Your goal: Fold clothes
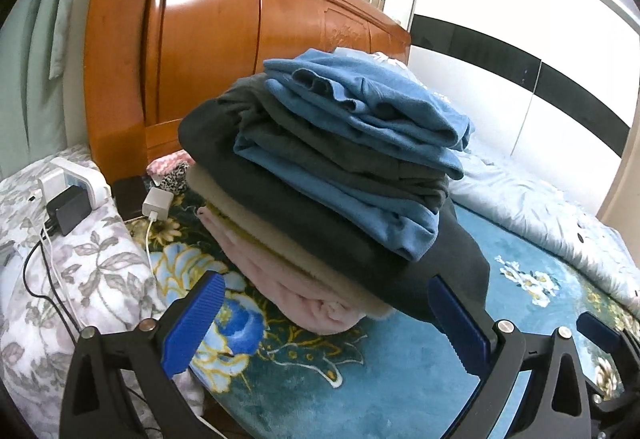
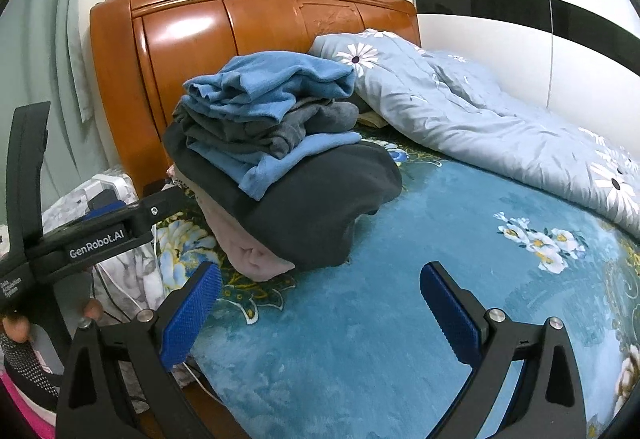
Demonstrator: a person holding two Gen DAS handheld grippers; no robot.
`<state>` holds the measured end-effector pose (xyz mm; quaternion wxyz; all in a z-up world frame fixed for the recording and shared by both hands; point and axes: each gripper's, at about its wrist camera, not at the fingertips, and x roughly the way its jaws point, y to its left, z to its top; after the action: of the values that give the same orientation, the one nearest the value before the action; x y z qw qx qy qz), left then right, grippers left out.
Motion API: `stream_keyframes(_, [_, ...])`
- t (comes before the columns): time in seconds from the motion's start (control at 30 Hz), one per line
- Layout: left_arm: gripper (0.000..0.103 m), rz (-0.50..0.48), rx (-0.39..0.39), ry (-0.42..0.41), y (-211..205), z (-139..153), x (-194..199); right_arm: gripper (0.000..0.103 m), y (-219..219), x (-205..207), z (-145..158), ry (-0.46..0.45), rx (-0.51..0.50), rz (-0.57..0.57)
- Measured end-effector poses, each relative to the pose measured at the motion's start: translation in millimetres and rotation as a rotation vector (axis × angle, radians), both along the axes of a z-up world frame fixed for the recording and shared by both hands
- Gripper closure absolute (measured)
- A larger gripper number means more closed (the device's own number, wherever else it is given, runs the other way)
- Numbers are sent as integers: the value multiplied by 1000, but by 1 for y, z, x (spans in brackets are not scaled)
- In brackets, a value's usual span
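Observation:
A stack of folded clothes [image 1: 336,179] sits on the blue floral bed cover [image 1: 380,371] near the headboard. From the top it holds a blue garment [image 1: 372,107], grey and blue layers, a wide dark grey garment [image 1: 400,251], a beige one and a pink one [image 1: 288,291]. My left gripper [image 1: 326,313] is open and empty, its blue pads either side of the stack's near edge. The stack also shows in the right wrist view [image 2: 280,159]. My right gripper [image 2: 320,299] is open and empty, a little short of the stack. The left gripper's body [image 2: 100,235] shows at the left there.
An orange wooden headboard [image 1: 208,51] stands behind the stack. A crumpled light blue daisy quilt [image 2: 480,123] lies to the right. At the left, a floral cloth [image 1: 80,259] carries chargers [image 1: 158,205], cables and a white device [image 1: 76,179]. White wardrobe doors [image 1: 520,39] stand beyond the bed.

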<state>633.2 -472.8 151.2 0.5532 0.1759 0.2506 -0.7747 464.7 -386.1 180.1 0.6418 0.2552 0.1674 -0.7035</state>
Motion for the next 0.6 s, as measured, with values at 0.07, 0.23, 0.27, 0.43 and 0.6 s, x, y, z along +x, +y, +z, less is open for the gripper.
stream_keyframes(0.07, [0, 7, 6, -5, 2, 0, -1, 3, 3, -1, 1, -5, -2, -4])
stream_keyframes(0.23, [0, 21, 14, -7, 7, 1, -2, 3, 11, -4, 5, -21, -8, -6])
stream_keyframes(0.27, [0, 21, 15, -7, 8, 2, -3, 3, 12, -4, 6, -22, -11, -7])
stream_keyframes(0.43, [0, 18, 12, -20, 14, 5, -7, 3, 19, -5, 10, -26, -21, -6])
stream_keyframes(0.6, [0, 17, 6, -32, 19, 8, -12, 3, 25, -8, 11, -33, -26, -7])
